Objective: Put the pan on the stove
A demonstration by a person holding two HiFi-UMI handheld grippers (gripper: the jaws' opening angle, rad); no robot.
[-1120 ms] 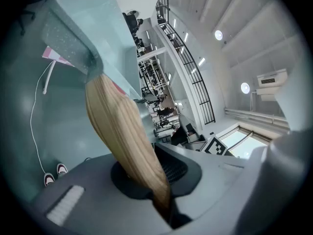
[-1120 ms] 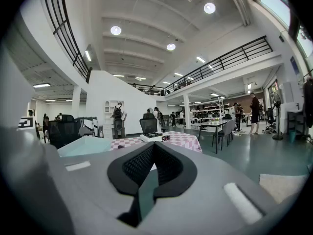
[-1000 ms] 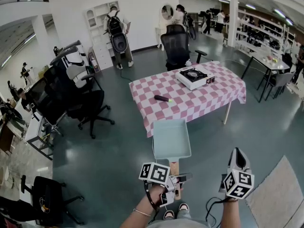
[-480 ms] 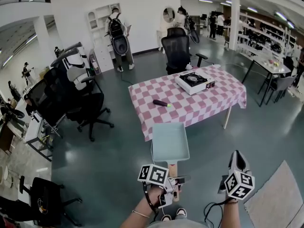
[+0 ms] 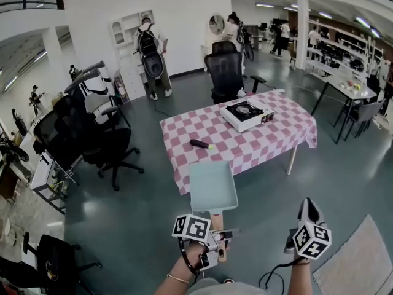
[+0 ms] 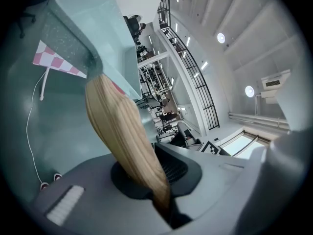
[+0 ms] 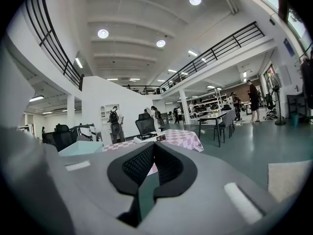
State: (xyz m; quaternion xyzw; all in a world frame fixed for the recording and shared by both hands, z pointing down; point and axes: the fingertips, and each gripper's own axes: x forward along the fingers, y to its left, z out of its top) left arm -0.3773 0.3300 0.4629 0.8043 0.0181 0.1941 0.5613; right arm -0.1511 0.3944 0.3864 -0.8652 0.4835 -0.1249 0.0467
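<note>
The pale teal square pan [image 5: 212, 186] is up in the air over the floor, just short of the checkered table [image 5: 184, 134] and well apart from the stove [image 5: 247, 114] sitting on it. Only bare teal bottom shows inside. The end of its wooden handle [image 6: 124, 136] is buried in the left gripper [image 5: 222, 237], which is clamped tight on it. The right gripper [image 5: 308, 205] is roughly level alongside, jaws pinched together and empty. There's a dark stick-like thing [image 5: 199, 144] on the table, too small to tell what it is.

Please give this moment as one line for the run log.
left gripper: shut on pan handle | right gripper: shut, empty | pan: in air, not yet on stove | stove: on table
</note>
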